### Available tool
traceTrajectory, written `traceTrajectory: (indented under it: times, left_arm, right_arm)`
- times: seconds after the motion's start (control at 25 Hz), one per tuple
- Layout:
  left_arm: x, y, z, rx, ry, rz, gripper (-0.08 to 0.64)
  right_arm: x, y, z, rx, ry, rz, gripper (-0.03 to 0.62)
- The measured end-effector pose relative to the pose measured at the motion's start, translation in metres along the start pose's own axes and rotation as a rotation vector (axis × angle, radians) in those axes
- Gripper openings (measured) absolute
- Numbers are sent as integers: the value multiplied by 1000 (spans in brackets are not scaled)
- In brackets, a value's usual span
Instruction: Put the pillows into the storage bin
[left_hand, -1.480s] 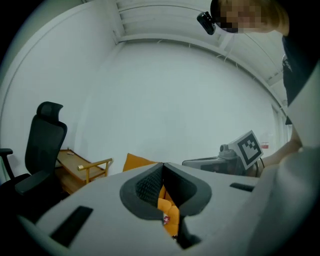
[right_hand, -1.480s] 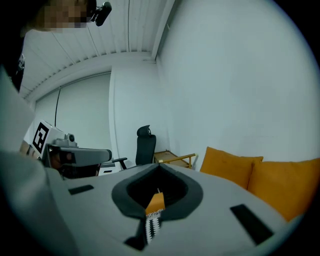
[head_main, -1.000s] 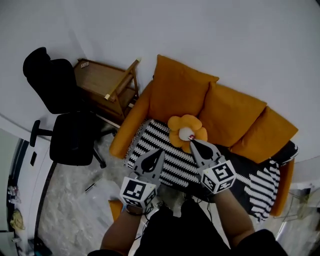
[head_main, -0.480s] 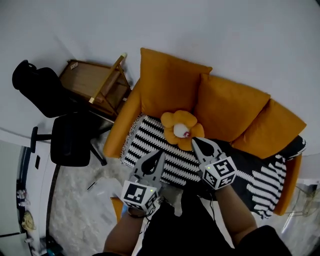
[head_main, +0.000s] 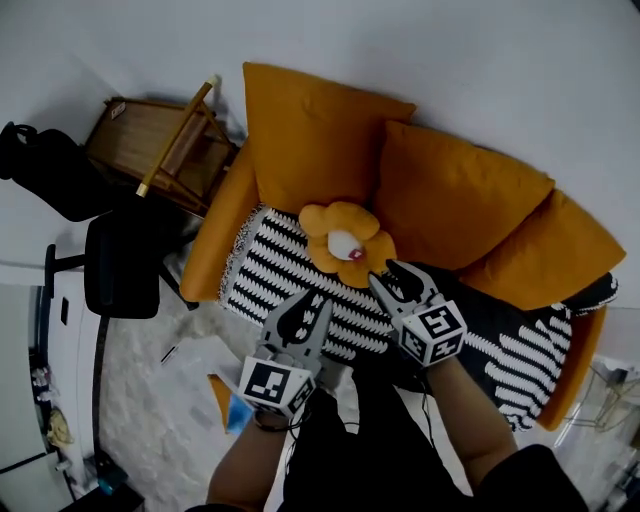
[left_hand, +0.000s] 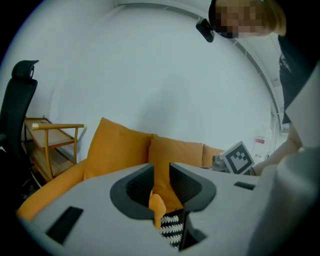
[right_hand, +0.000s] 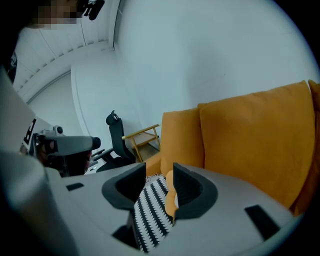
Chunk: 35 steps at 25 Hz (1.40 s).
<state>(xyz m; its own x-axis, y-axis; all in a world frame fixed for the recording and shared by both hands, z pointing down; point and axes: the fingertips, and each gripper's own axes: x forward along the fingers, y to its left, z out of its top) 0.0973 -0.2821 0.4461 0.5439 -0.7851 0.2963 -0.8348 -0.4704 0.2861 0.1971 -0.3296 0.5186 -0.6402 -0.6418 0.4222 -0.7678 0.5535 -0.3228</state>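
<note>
An orange flower-shaped pillow (head_main: 345, 243) with a white centre lies on the sofa's black-and-white blanket (head_main: 275, 275). Three big orange cushions lean on the sofa back: left (head_main: 310, 140), middle (head_main: 450, 200), right (head_main: 560, 255). My right gripper (head_main: 388, 277) hovers just in front of the flower pillow, its jaws opening with nothing between them. My left gripper (head_main: 303, 312) hangs over the blanket's front edge, jaws also opening and empty. The left gripper view (left_hand: 160, 172) looks at the left cushion (left_hand: 117, 152). In the right gripper view (right_hand: 159, 172), blanket and pillow edge lie beyond the jaws. No storage bin is in view.
A black office chair (head_main: 120, 260) and a wooden side rack (head_main: 160, 150) stand left of the sofa. A small blue-and-orange item (head_main: 232, 400) lies on the marbled floor (head_main: 150, 420). White furniture (head_main: 30, 400) runs along the left edge.
Both grippers' jaws have parted from shut. The view has drawn nearer the sofa, and the right gripper now sits closer to the flower pillow.
</note>
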Motion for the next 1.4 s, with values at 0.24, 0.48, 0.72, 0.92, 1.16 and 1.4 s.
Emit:
traceTrajectory:
  times: [0.24, 0.48, 0.72, 0.92, 1.16, 1.4]
  left_arm:
    - [26, -3, -23, -7, 38, -10, 132]
    - [49, -4, -51, -8, 86, -45, 175]
    - [65, 2, -82, -35, 126, -56, 190]
    - [75, 16, -106, -59, 148, -53, 193]
    - [81, 28, -132, -107, 189, -50, 196]
    - [73, 33, -146, -123, 204, -47, 196]
  right_arm:
    - [20, -36, -36, 27, 65, -26, 216]
    - [44, -69, -76, 52, 125, -71, 261]
    - [68, -102, -125, 92, 218, -113, 359]
    - [91, -127, -154, 128, 257, -150, 369]
    - [118, -144, -187, 134, 320, -179, 388]
    - [128, -152, -208, 132, 366, -205, 386]
